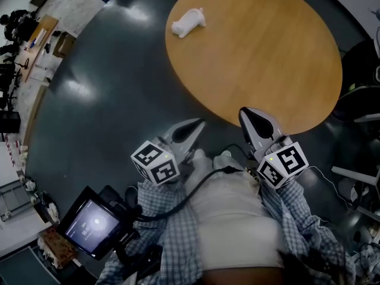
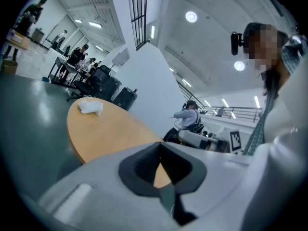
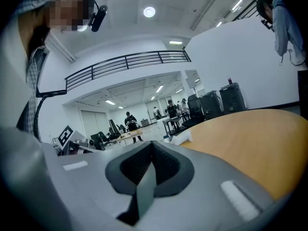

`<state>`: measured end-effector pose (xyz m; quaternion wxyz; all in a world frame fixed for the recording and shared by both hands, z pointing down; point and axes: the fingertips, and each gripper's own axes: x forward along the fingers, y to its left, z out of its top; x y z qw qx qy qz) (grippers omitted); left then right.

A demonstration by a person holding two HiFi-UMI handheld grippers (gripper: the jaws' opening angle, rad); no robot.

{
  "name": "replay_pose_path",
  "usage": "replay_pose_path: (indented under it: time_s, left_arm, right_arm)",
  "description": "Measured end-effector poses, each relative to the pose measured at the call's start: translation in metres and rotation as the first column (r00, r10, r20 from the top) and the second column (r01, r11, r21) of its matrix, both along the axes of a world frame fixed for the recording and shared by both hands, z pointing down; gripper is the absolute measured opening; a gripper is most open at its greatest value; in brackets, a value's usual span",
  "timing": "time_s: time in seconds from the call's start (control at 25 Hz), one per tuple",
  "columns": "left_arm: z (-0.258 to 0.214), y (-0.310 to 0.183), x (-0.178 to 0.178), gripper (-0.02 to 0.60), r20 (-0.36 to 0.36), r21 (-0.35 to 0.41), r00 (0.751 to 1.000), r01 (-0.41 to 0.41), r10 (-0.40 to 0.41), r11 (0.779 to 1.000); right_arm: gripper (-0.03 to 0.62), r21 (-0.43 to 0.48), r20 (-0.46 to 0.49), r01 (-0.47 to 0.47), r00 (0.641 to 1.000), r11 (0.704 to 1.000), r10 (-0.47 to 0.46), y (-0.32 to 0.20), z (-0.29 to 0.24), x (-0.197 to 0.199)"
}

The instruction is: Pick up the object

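A small white soft toy (image 1: 189,22) lies on the far left part of a round wooden table (image 1: 261,64). It shows small in the left gripper view as the toy (image 2: 90,107) and at the table's edge in the right gripper view as the toy (image 3: 179,137). My left gripper (image 1: 198,125) is held near the person's body, off the table's near edge, jaws shut and empty. My right gripper (image 1: 244,113) sits at the near rim of the table, jaws shut with nothing between them. Both are far from the toy.
Dark glossy floor (image 1: 107,100) surrounds the table. A handheld monitor (image 1: 92,224) hangs at lower left. Desks and people stand far back at the left (image 1: 24,34). Chair legs and cables lie at the right (image 1: 356,183).
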<state>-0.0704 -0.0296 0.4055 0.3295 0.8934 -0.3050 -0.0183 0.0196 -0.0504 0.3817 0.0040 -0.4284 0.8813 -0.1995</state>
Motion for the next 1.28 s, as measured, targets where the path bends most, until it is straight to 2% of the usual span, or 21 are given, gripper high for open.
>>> replay_pose_path:
  time_s: [0.64, 0.92, 1.28]
  left_arm:
    - [-0.01, -0.028, -0.019, 0.003, 0.023, 0.076, 0.997, 0.067, -0.069, 0.995]
    - [-0.01, -0.035, -0.029, 0.003, 0.031, 0.091, 0.996, 0.083, -0.086, 0.992]
    - [-0.016, -0.036, -0.029, 0.003, 0.042, 0.102, 0.995, 0.084, -0.089, 0.991]
  right_arm:
    - [0.005, 0.047, -0.01, 0.036, 0.999, 0.998, -0.035, -0.014, -0.009, -0.008]
    - [0.006, 0.069, -0.003, 0.076, 0.997, 0.995, -0.076, -0.019, -0.006, -0.029]
    - [0.005, 0.055, -0.003, 0.047, 0.999, 0.997, -0.047, -0.01, -0.005, -0.019]
